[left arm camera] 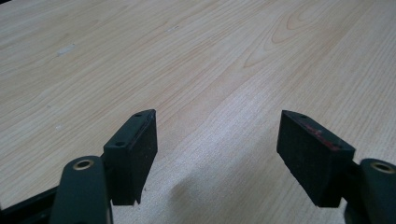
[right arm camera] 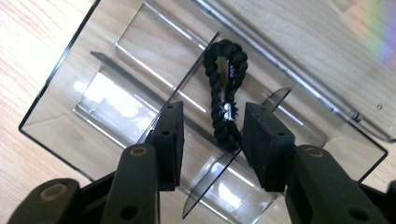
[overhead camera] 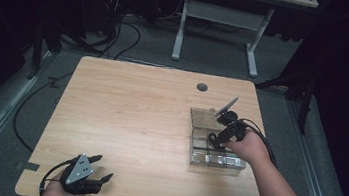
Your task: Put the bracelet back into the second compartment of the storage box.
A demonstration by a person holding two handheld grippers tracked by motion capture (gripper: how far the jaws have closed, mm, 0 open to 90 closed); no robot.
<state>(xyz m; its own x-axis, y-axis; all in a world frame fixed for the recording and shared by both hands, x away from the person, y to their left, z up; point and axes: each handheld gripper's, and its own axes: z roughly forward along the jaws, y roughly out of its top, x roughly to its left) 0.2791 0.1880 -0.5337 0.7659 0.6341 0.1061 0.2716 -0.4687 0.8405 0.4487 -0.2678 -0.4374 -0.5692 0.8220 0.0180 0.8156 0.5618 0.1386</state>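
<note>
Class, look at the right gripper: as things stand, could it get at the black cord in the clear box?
Probably yes. The right gripper hangs over the open clear box, its jaws apart on either side of the black cord. A thin divider beside the cord might catch one jaw.
</note>
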